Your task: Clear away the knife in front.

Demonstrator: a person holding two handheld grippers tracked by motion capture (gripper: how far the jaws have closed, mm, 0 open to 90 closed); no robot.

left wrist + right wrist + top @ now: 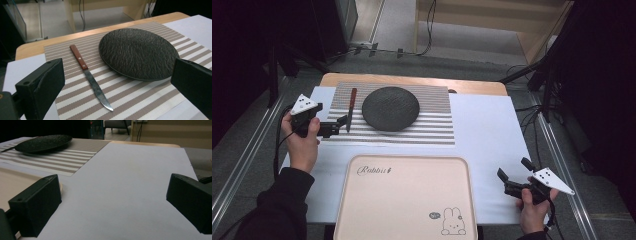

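We take the striped placemat (412, 127) as our landmark. The knife (351, 107) lies on the left part of this placemat, flat, with its wooden handle pointing to the far edge and its blade pointing to the near edge. Just beside the knife, more to the middle of the placemat, rests the dark round plate (390, 108); in the left gripper view we see a narrow gap between the knife (90, 76) and the plate (137, 52), so they do not touch.

Our left gripper (338, 126) hovers at the near left corner of the placemat, very near the tip of the blade. Its jaws stand wide apart and hold nothing; in the left gripper view the blade lies between them, but farther ahead.

Our right gripper (514, 176) is well apart from the placemat, to the right and nearer to us, above the white table cover (492, 135). Its jaws are also spread wide and grasp nothing.

The pink tray (404, 200) lies just in front of the near edge of the placemat, between our two hands.
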